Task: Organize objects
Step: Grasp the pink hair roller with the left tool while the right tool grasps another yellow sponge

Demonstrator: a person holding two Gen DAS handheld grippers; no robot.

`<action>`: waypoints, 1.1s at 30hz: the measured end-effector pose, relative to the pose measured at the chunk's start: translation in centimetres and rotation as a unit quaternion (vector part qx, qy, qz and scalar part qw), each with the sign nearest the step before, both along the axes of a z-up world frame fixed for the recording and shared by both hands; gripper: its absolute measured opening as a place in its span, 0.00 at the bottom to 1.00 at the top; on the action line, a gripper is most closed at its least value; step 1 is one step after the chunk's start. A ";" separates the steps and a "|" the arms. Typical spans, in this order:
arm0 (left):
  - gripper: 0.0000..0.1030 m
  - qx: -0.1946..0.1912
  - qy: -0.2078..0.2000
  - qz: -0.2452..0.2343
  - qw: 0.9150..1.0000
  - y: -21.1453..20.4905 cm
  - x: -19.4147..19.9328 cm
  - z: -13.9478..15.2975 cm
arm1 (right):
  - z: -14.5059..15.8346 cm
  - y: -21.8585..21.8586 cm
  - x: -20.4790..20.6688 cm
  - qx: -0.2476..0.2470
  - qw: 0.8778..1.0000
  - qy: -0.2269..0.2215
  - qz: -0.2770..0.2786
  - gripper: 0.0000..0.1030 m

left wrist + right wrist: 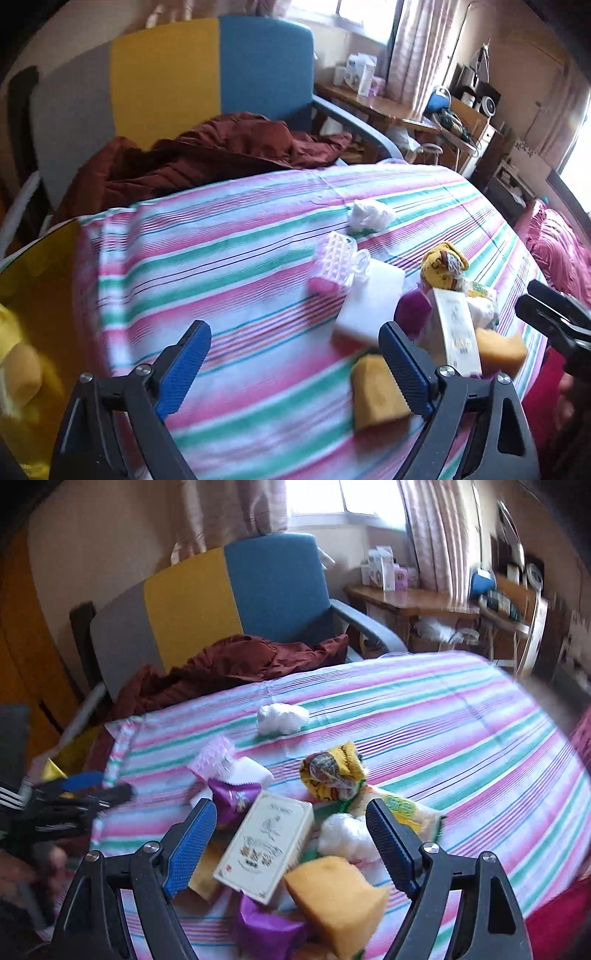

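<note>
Two grippers wide open, holding nothing: left gripper [295, 360] over striped cloth [229, 266], beside sponge [376, 391]; right gripper [290, 836] above white box [264, 843], clear of it.

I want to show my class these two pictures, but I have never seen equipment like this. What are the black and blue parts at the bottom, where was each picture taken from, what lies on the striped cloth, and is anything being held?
No robot here: a person carries a two-fingered hand-held gripper in each hand, with a wide-angle camera on each looking along its fingers. One picture looks out from the left hand-held gripper, the other from the right hand-held gripper; the black arms with blue pads are their fingers.

On the pink, green and white striped cloth lies a loose pile: a cream printed cardboard box, an orange foam sponge, shiny purple packets, a yellow patterned cloth bundle, a flat white block, a pink bumpy plastic roller and a white crumpled wad lying apart.

Both sets of jaws stand open; nothing is held.
</note>
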State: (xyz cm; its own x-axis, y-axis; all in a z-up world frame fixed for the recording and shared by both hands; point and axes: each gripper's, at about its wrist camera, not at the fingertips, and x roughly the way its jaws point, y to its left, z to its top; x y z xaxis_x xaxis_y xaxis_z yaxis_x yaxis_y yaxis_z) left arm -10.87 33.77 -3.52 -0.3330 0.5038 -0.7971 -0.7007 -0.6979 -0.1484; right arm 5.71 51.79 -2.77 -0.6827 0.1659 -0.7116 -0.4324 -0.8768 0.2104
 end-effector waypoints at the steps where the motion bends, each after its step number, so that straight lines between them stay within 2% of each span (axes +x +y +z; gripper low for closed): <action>1: 0.90 -0.002 -0.004 -0.004 1.000 0.8 -0.4 -0.3 | -0.2 0.3 -0.1 -0.011 1.000 0.002 -0.004 0.82; 5: 0.93 -0.012 -0.007 -0.025 1.000 4.0 -1.6 -1.5 | -0.9 1.7 0.1 -0.057 0.998 0.014 -0.014 0.82; 8: 0.93 -0.018 -0.014 -0.036 0.999 6.0 -2.6 -2.5 | -1.0 2.0 0.3 -0.073 0.997 0.023 -0.013 0.82; 17: 0.94 -0.039 -0.026 -0.052 0.998 10.1 -4.9 -5.3 | -1.4 1.6 -0.2 -0.084 0.996 0.016 0.009 0.82; 18: 0.92 -0.039 -0.027 -0.054 0.997 10.3 -5.0 -5.5 | -1.4 1.5 -0.2 -0.083 0.996 0.015 0.010 0.82; 20: 0.74 -0.031 -0.046 -0.064 0.996 10.6 -5.3 -6.2 | -1.5 1.6 -0.3 -0.085 0.996 0.013 0.009 0.82; 21: 0.62 -0.021 -0.071 -0.075 0.994 10.6 -5.5 -6.7 | -1.5 1.6 -0.3 -0.086 0.996 0.012 0.009 0.82; 26: 0.60 0.004 -0.066 -0.054 0.996 8.6 -4.9 -6.4 | -1.7 1.4 -0.6 -0.084 0.996 0.005 0.015 0.82; 33: 0.60 0.035 -0.056 -0.008 0.998 2.8 -2.7 -4.2 | -1.6 1.2 -0.6 -0.080 0.997 0.005 0.013 0.82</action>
State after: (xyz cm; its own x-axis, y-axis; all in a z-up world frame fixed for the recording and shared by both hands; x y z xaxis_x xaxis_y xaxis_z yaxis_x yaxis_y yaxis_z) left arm -13.61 36.60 -7.69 -0.2352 0.5645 -0.7912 -0.6878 -0.6718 -0.2749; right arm 5.10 53.03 -4.36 -0.6918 0.0335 -0.7213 -0.4075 -0.8428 0.3517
